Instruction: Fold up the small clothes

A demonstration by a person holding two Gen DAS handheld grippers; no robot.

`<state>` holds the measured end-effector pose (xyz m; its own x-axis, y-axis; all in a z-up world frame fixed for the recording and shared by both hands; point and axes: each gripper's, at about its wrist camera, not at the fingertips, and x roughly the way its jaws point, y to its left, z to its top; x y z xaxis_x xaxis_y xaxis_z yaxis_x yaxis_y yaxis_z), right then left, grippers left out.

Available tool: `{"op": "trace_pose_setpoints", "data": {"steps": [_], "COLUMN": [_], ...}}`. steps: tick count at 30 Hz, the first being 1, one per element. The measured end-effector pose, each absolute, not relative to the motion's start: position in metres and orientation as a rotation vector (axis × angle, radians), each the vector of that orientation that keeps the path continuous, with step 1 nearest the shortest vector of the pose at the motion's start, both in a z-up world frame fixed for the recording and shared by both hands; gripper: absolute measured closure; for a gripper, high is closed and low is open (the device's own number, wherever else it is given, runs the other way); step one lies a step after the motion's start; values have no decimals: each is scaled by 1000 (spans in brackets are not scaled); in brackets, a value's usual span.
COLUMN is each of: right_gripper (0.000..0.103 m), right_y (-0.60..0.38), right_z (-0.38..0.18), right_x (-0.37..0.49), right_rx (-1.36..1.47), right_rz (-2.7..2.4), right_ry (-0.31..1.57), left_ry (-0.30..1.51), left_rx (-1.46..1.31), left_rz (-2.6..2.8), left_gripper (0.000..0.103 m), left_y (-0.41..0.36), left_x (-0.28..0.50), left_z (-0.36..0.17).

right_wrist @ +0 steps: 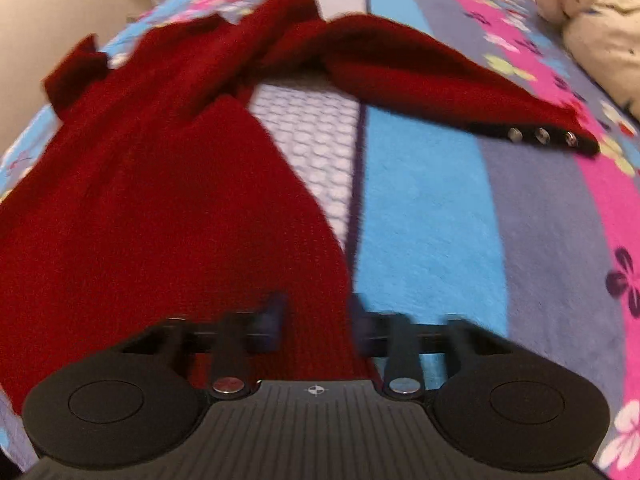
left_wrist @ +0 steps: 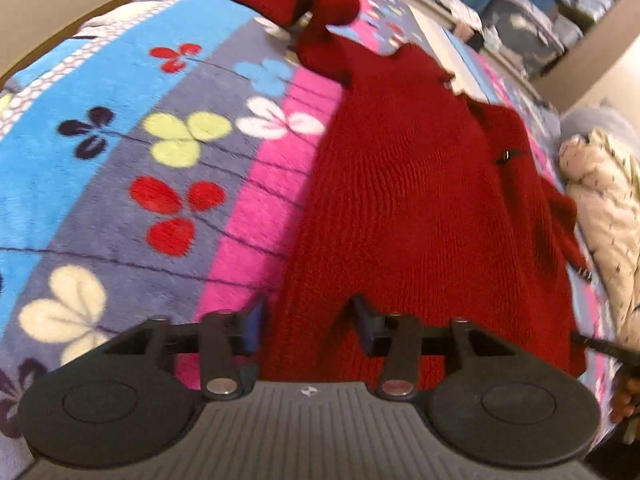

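A dark red knitted garment (left_wrist: 416,184) lies spread on a striped, flower-patterned blanket (left_wrist: 132,152). In the left wrist view its long axis runs from the bottom centre of the frame up toward the upper middle, where a sleeve (left_wrist: 320,4) bunches and curls off to the upper left. The garment's left edge runs along a pink stripe; blue and grey bands with clover shapes fill the whole left half of the frame, all bare blanket.

The left gripper (left_wrist: 308,320) sits at the lower edge of the garment with its jaws apart, the red knit lying between them; I cannot tell whether the pads press it.

The right wrist view shows what the other does not: a long sleeve (right_wrist: 432,76) stretching from the top centre toward the right, ending in a dark cuff with three metal snaps (right_wrist: 542,134). The body fills the left half of this frame and narrows to a strip at bottom centre. The right gripper (right_wrist: 316,320) has that strip between its parted jaws; blur hides whether they pinch it. Blue and grey blanket lies bare to the right.

A cream, speckled bundle of cloth (left_wrist: 604,192) sits at the right edge of the left view, well apart from the garment's body.
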<state>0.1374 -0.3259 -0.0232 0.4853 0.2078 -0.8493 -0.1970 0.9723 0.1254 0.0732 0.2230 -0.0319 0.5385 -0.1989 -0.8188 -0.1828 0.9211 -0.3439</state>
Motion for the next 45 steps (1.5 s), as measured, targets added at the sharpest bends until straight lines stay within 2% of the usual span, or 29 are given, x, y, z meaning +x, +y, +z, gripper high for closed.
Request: {"op": "trace_pose_setpoints", "data": {"steps": [1, 2, 4, 7, 10, 13, 16, 19, 21, 22, 23, 25, 28, 29, 31, 32, 33, 35, 39, 41, 45], "right_gripper": [89, 91, 97, 98, 98, 98, 98, 96, 90, 88, 81, 75, 75, 74, 74, 74, 74, 74, 73, 73, 70], "right_y": [-328, -334, -352, -397, -425, -443, -442, -418, -413, -413, -415, -415, -396, -389, -377, -378, -380, -392, -417, -435, -457], "right_z": [-18, -12, 6, 37, 54, 48, 23, 5, 11, 18, 25, 31, 22, 14, -4, -3, 2, 18, 53, 63, 65], "right_x": [135, 131, 120, 100, 75, 64, 69, 70, 71, 72, 75, 77, 85, 87, 90, 96, 99, 106, 119, 124, 143], "right_rx": [11, 27, 100, 237, 227, 220, 171, 34, -5, 10, 49, 119, 61, 10, -107, -120, -96, -1, 184, 315, 501], "right_rz": [262, 273, 258, 178, 112, 113, 162, 241, 242, 237, 240, 255, 319, 339, 358, 356, 353, 313, 221, 196, 180], "right_ry": [1018, 997, 907, 778, 717, 760, 917, 1034, 998, 963, 933, 901, 936, 983, 1089, 1088, 1086, 1038, 821, 737, 644], "left_ry": [1015, 1013, 992, 963, 933, 1005, 1090, 1151, 1084, 1028, 974, 901, 907, 921, 967, 1021, 1091, 1176, 1037, 1023, 1133], "left_rx": [-402, -389, -348, -365, -384, -326, -242, -162, -147, -159, -172, -196, -161, -133, -88, -68, -45, 31, 12, -17, 70], "left_rz": [-18, -30, -45, -129, -231, -226, -161, -79, -37, -43, -64, -135, -213, -229, -256, -257, -243, -179, -184, -183, -164], "left_gripper": [88, 91, 91, 92, 92, 92, 91, 88, 72, 69, 69, 69, 68, 65, 55, 40, 32, 36, 36, 36, 35], "left_y": [220, 216, 210, 202, 192, 183, 179, 177, 179, 179, 179, 173, 150, 142, 125, 118, 112, 102, 93, 91, 74], "left_x": [74, 73, 69, 55, 32, 16, 17, 22, 23, 22, 20, 21, 28, 31, 39, 46, 55, 65, 78, 86, 104], "left_z": [-33, -33, -29, -15, 2, 0, -8, -16, -7, 1, 8, 18, 15, 12, 2, -7, -23, -41, -23, -22, -48]}}
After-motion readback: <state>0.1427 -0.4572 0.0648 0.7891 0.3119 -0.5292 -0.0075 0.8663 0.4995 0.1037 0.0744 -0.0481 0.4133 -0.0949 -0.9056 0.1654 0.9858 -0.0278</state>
